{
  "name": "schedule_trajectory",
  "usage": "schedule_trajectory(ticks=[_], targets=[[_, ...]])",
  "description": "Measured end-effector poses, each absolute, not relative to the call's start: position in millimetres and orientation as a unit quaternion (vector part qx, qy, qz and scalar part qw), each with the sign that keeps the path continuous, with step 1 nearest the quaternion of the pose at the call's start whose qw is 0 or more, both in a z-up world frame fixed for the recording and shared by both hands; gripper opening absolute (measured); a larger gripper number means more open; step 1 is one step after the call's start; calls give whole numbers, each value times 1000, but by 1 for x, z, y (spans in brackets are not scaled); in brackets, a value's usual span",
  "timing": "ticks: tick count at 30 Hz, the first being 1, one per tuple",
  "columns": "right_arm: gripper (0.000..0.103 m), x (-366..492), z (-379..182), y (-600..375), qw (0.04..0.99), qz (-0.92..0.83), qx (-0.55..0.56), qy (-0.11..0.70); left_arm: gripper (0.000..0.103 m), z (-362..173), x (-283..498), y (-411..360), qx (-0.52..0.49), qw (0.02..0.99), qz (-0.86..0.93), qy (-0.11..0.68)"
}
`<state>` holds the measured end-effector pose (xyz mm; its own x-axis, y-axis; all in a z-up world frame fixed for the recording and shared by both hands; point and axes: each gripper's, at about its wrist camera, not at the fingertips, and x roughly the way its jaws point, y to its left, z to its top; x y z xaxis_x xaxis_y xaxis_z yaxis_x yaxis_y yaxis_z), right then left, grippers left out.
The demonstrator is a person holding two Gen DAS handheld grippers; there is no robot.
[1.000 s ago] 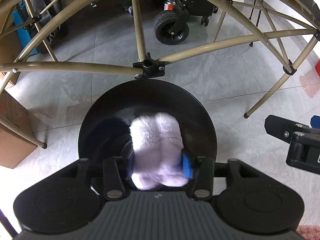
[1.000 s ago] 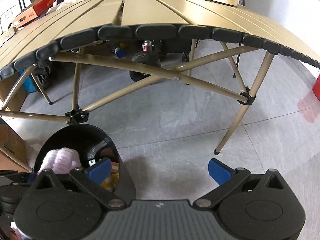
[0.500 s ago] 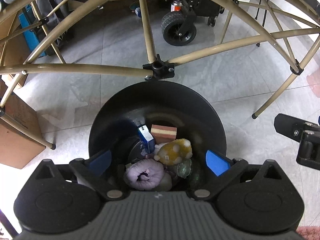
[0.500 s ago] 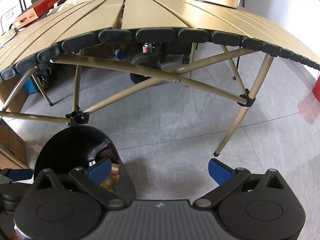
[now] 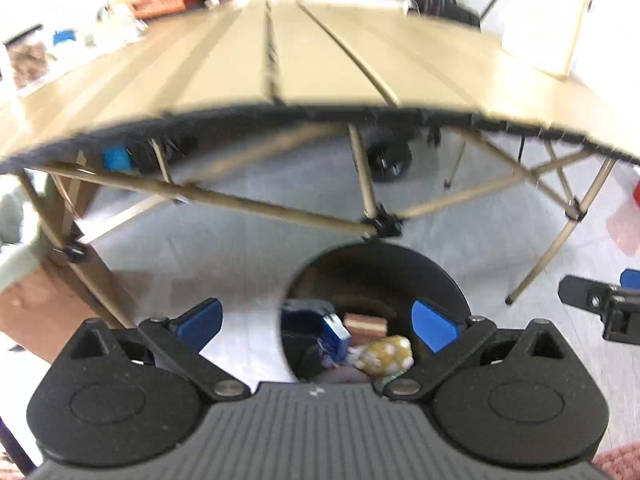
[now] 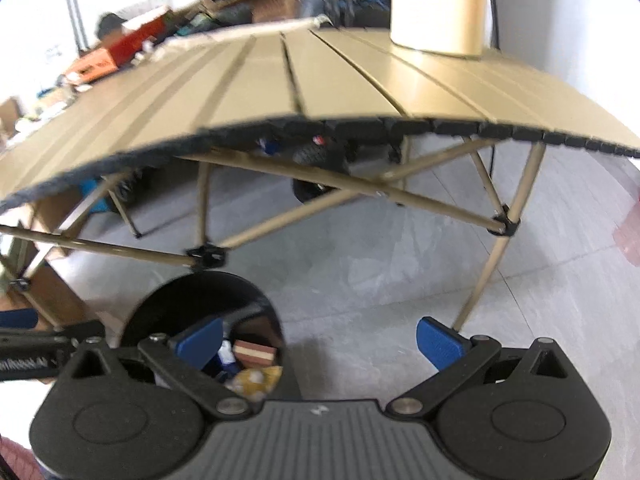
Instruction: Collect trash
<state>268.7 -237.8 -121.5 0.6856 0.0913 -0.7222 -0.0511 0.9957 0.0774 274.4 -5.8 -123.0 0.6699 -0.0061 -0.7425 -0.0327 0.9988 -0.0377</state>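
Note:
A round black trash bin (image 5: pixel 436 276) (image 6: pixel 192 300) stands on the grey floor in front of the tan folding table (image 5: pixel 320 60) (image 6: pixel 280 80). Inside lie a blue packet (image 5: pixel 334 326), a brown-and-pink striped block (image 5: pixel 366 322) (image 6: pixel 256 351) and a yellow spotted soft thing (image 5: pixel 386 354) (image 6: pixel 256 380). My left gripper (image 5: pixel 316 322) hangs open above the bin's left rim with nothing between its blue pads. My right gripper (image 6: pixel 320 340) is open and empty too, over the floor just right of the bin. Both views are blurred.
The table's tan legs and black joints (image 5: pixel 380 224) (image 6: pixel 504 226) cross behind the bin. A cardboard box (image 5: pixel 44 312) sits at the left. A black wheel (image 5: pixel 390 162) rests under the table. A tan cylinder (image 6: pixel 440 4) stands on the tabletop. Clutter lines the far side.
The left gripper let go of the fluffy lilac thing, which dropped into the bin, then opened wide. Both grippers rose and tilted up, so the tabletop now shows.

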Motion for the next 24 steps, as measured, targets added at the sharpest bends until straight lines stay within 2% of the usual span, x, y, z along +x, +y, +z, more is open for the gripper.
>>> schedule_trajectory(ticks=[5,16,24], targets=[[103,214,-106,-220,924,71,32,375,103,-92,222,13,-22,929,4,369],[103,107,-85,-205,917,133,37,375,103,-69,111,29,-26,935,-15,353],[103,64,-56,-198,926,114,15,360,103,-56,72,32,-37,938,-19,344]])
